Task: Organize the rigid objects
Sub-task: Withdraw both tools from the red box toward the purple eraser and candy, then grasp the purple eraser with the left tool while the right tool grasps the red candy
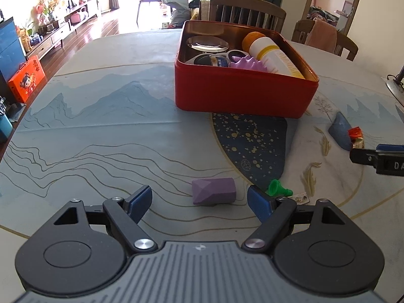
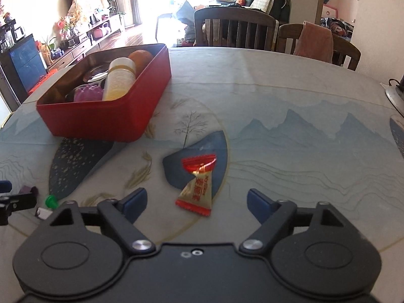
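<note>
A purple faceted block lies on the table just ahead of my left gripper, which is open and empty, its fingers to either side of the block. A green peg and a small white item lie by the right finger. A red-and-gold wrapped candy lies between the fingers of my right gripper, which is open and empty. The red tin holds a white bottle, a purple spiky toy, a glass lid and goggles. The tin also shows in the right wrist view.
The table wears a printed mountain cloth. Wooden chairs stand at the far edge. A metal stand base sits at the right edge. The right gripper shows at the right edge of the left wrist view.
</note>
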